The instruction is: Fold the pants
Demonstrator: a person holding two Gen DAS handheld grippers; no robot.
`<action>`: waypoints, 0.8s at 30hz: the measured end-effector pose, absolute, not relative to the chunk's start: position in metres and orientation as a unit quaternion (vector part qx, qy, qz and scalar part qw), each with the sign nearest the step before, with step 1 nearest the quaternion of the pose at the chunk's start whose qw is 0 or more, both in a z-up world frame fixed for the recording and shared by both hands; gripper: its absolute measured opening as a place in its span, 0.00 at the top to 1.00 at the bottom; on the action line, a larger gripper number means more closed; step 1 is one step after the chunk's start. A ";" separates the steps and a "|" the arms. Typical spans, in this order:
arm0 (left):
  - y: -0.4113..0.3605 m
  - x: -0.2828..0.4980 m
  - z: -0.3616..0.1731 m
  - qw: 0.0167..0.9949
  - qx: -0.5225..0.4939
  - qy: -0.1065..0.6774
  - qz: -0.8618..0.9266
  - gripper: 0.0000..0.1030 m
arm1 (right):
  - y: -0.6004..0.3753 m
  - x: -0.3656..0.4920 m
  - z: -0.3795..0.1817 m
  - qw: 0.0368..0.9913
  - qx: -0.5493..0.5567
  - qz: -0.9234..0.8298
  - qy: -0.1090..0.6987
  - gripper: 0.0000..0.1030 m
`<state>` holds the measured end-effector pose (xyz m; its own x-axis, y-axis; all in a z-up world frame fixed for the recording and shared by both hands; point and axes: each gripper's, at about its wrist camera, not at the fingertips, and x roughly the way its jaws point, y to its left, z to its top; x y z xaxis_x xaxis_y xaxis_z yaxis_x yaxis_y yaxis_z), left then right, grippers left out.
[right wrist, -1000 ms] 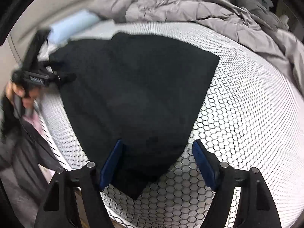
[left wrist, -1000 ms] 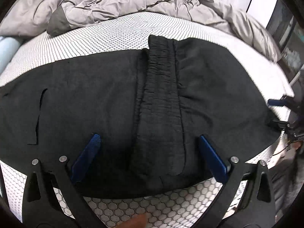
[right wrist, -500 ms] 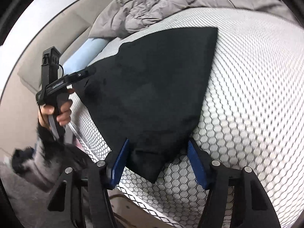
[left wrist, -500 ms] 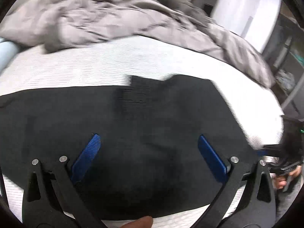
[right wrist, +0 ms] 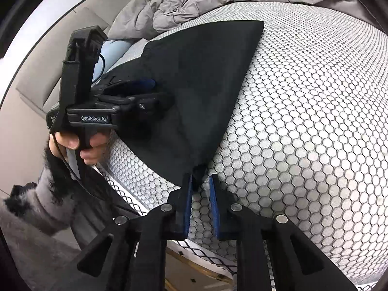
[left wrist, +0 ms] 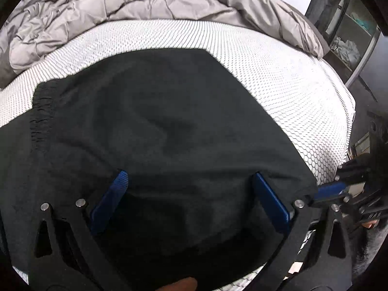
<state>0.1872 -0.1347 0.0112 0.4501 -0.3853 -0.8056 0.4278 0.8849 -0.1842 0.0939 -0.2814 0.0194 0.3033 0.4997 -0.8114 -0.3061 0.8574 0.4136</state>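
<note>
A bed with a white honeycomb-mesh mattress cover [right wrist: 303, 111] carries the black pants [left wrist: 157, 131], which spread across the lower and middle part of the left wrist view. A rumpled grey duvet [left wrist: 126, 2] lies bunched along the top of the frame, and a dark shelf unit [left wrist: 349, 36] stands at the upper right; what lies on its shelves is too small to tell. A pale blue pillow [right wrist: 116, 51] shows at the upper left of the right wrist view.

The right claw [right wrist: 200, 183] is closing, its blue pads nearly together around the pointed lower corner of the pants near the bed's edge; a second ago they stood wide on either side of that corner. The left claw [left wrist: 190, 181] stays spread wide over the cloth, gripping nothing. Since a second ago the elastic waistband [left wrist: 41, 114] has slid from the middle to the left edge of that view. The left hand [right wrist: 77, 145], in a furry grey sleeve [right wrist: 48, 203], grips its handle at the left.
</note>
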 end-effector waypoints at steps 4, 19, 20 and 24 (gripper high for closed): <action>-0.163 0.158 0.016 0.843 0.046 0.445 -0.298 0.01 | -0.298 0.093 0.049 0.837 0.119 0.237 0.478 0.64; -0.190 0.134 -0.010 0.842 0.112 0.443 -0.287 0.01 | -0.282 0.222 0.001 0.811 0.190 0.200 0.516 0.77; -0.189 0.134 -0.011 0.841 0.112 0.443 -0.288 0.01 | -0.284 0.235 0.005 0.818 0.185 0.189 0.511 0.77; -0.187 0.136 -0.013 0.838 0.108 0.447 -0.294 0.01 | -0.282 0.295 0.007 0.829 0.171 0.158 0.509 0.77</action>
